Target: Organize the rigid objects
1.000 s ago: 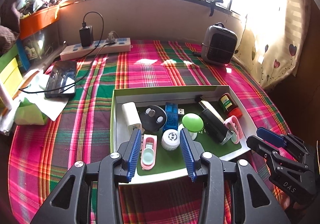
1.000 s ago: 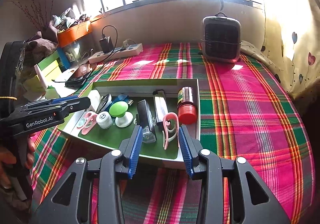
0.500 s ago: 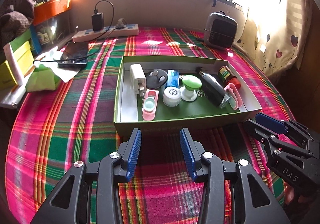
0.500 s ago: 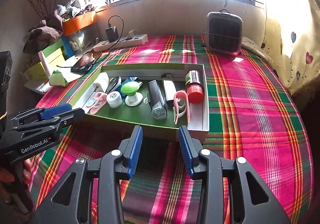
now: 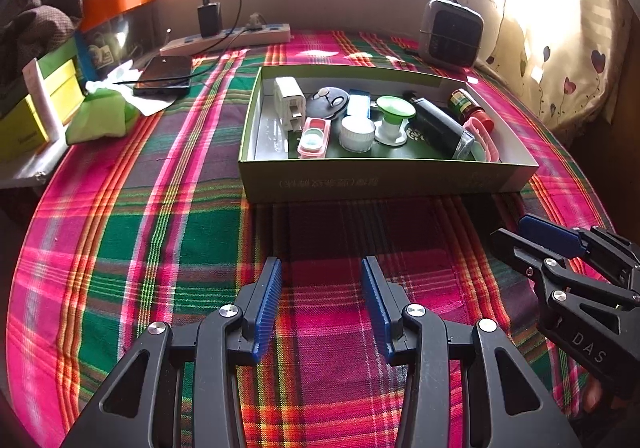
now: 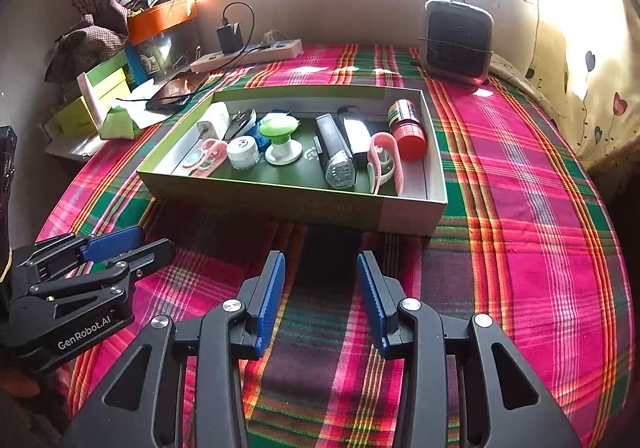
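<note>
2 tools hover over the plaid cloth, each parted with nothing between its pads: left tool (image 5: 321, 306), right tool (image 6: 321, 300). Ahead of both lies the green box (image 5: 384, 178), its long side facing them, holding the small objects. Neither tool looks clearly nearer.

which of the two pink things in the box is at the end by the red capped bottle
The pink clip with long curved arms, beside the red-capped bottle. The other, a flat pink case, lies at the opposite end.
</note>
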### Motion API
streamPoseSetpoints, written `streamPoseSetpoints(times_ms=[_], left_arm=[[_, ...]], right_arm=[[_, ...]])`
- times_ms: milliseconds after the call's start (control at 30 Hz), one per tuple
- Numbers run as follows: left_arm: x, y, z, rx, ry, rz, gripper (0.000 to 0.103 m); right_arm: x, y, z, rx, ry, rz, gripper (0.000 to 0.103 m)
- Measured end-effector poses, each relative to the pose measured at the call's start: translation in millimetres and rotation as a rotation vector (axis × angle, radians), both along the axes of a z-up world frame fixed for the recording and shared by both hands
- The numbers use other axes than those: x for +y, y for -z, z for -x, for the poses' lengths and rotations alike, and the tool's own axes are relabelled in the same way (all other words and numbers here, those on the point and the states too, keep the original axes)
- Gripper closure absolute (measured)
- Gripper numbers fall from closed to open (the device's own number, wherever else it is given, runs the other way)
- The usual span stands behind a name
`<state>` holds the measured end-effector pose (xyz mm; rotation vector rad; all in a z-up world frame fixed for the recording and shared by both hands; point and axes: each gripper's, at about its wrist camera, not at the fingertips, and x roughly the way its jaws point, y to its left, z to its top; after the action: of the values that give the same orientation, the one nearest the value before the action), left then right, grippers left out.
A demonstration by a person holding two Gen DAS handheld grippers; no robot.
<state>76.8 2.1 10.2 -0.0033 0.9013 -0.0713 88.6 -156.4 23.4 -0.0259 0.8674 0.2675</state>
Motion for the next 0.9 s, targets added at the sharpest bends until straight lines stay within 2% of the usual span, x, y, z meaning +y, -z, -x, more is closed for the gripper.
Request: streamPoseSetpoints(times_ms=[167,333,400,467,733,900], left_arm=[[-3.6,1.9,4.9,-0.005,0.009,-0.008,0.06],[-9.6,3.5,9.9,-0.017,-0.025,-0.039,0.058],[-13.0,3.6,10.6,-0.016,-0.029,-0.048,0.054],[-13.0,3.3,11.7,-0.015,-0.037,-0.046,0.054],[-14.0,3.1,12.2,-0.014,-0.047,-0.05,0.052],[-14.0,3.1,11.9,-0.014,-0.047,-0.05,0.052]], right_arm=[[4.3,7.9,6.6,0.03,0.015,0.035,0.064],[2.8,11.2,10.9,0.033,0.045,0.067,0.063],[1.1,11.9,11.6,0.033,0.059,0.075,0.053],[-0.8,12.2,12.2,0.031,0.074,0.075,0.05],[-2.0,12.3,11.5,0.03,0.082,0.077,0.048],[1.0,12.9,11.2,0.032,0.071,0.081,0.042]])
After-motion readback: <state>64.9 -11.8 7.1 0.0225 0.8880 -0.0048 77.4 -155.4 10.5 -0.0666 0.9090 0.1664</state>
